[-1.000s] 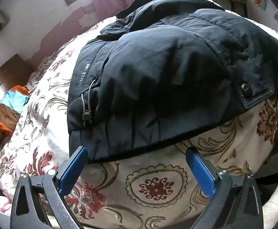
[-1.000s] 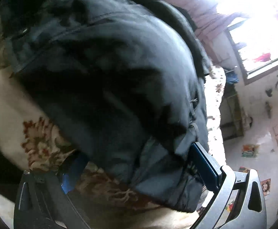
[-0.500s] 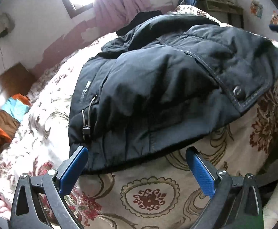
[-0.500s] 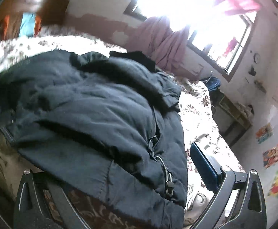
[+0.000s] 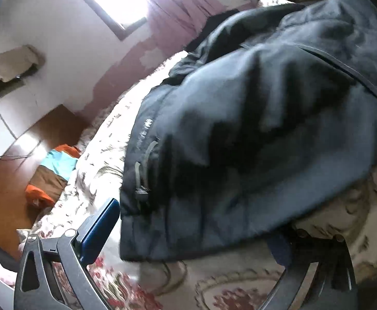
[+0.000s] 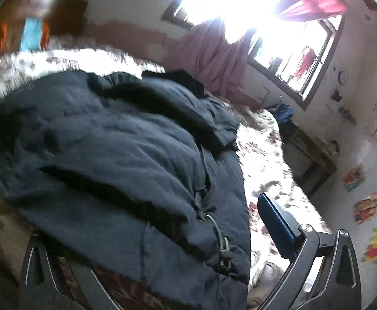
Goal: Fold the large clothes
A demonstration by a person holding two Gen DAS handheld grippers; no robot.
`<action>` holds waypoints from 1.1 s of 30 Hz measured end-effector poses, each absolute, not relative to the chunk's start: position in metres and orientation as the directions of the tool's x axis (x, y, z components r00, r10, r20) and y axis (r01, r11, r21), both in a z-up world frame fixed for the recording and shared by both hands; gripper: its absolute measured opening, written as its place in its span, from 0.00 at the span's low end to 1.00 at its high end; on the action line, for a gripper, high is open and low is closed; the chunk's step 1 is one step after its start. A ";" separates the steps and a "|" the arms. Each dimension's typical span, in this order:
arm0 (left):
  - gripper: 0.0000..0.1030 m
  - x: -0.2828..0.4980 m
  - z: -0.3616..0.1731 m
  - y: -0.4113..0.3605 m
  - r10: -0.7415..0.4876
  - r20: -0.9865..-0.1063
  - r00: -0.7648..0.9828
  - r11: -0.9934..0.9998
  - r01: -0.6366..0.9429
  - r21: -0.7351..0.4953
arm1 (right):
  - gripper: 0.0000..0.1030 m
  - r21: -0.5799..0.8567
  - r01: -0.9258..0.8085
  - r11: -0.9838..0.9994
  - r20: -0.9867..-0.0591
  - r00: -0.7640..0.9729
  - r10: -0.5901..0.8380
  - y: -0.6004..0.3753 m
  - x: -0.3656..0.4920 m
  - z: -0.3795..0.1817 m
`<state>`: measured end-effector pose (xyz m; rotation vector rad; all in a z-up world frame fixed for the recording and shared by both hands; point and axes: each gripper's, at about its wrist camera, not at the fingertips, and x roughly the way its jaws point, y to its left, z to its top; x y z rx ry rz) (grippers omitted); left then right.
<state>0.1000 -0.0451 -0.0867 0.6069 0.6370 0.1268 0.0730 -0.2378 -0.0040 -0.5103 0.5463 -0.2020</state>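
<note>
Left wrist: jacket [image 5: 253, 142] covers bedspread [image 5: 103, 155].

One dark jacket [image 5: 253, 134] on one floral bedspread [image 5: 105, 139] — two grippers, left [image 5: 188, 235] and right [image 6: 162, 235].

You see a dark navy jacket [image 5: 253, 134] on a cream bedspread [image 5: 103, 160] with red-and-tan floral swirls, pink curtains [image 6: 214, 54], and blue gripper pads [image 6: 276, 222].

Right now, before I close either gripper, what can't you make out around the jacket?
- Left wrist view: the left gripper right finger is under the jacket hem; contact unclear.
- Right wrist view: the right gripper left finger is hidden by the jacket.
- Both views: motion blur smears the bedspread and the jacket lettering.
</note>
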 end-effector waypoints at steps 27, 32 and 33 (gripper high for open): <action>0.25 0.102 -0.066 -0.047 0.274 -0.397 0.876 0.809 0.014 0.588 | 0.14 -0.550 -0.016 0.835 -0.525 0.784 -0.331 -0.221 0.070 -0.010; 0.09 0.091 -0.052 -0.048 0.241 -0.362 0.900 0.837 -0.004 0.548 | 0.08 -0.508 0.024 0.861 -0.469 0.831 -0.300 -0.223 0.055 0.006; 0.09 0.088 -0.048 -0.047 0.234 -0.359 0.904 0.850 -0.011 0.527 | 0.08 -0.498 0.032 0.867 -0.456 0.840 -0.293 -0.224 0.051 0.010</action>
